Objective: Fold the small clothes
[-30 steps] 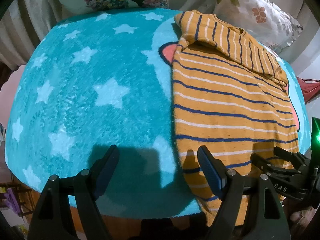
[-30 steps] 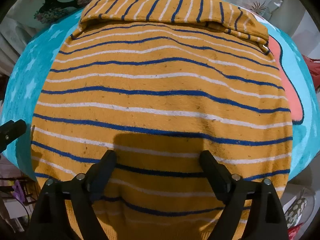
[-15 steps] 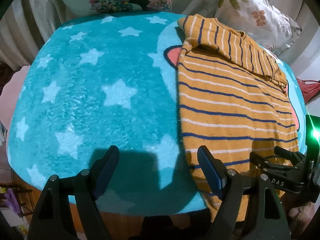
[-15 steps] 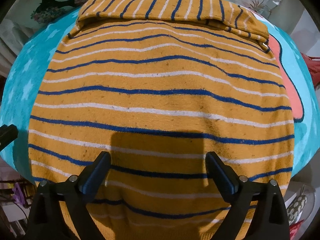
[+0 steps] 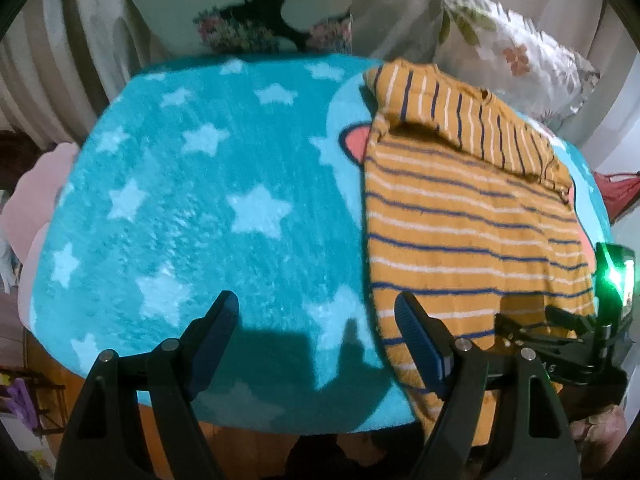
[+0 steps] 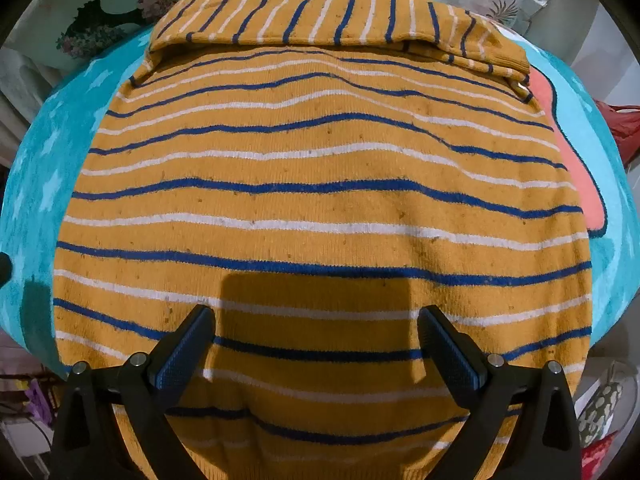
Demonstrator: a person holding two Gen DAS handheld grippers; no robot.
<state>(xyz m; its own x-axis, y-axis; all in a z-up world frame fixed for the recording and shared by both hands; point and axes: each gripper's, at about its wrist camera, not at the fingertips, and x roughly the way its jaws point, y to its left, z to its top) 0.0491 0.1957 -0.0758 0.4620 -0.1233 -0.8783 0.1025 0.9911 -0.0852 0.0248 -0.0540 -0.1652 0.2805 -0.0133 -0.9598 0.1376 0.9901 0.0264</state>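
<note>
Left wrist view: the left claw (image 5: 316,332) is released, jaws spread over the blanket (image 5: 192,208), just left of the sweater (image 5: 460,224). The right claw (image 5: 532,328) sits at the sweater's near hem, to its right; whether it grips cannot be told here.

Right wrist view: the right claw (image 6: 316,344) is released above the sweater (image 6: 320,168), which lies flat, sleeves folded across its far end. Judgement: both claws should take the near hem corners evenly and carry them straight to the sleeves, avoiding a skewed fold.

Dim warm light; hard shadows near bottom; left view motion-blurred; strong fisheye edge warping.
</note>
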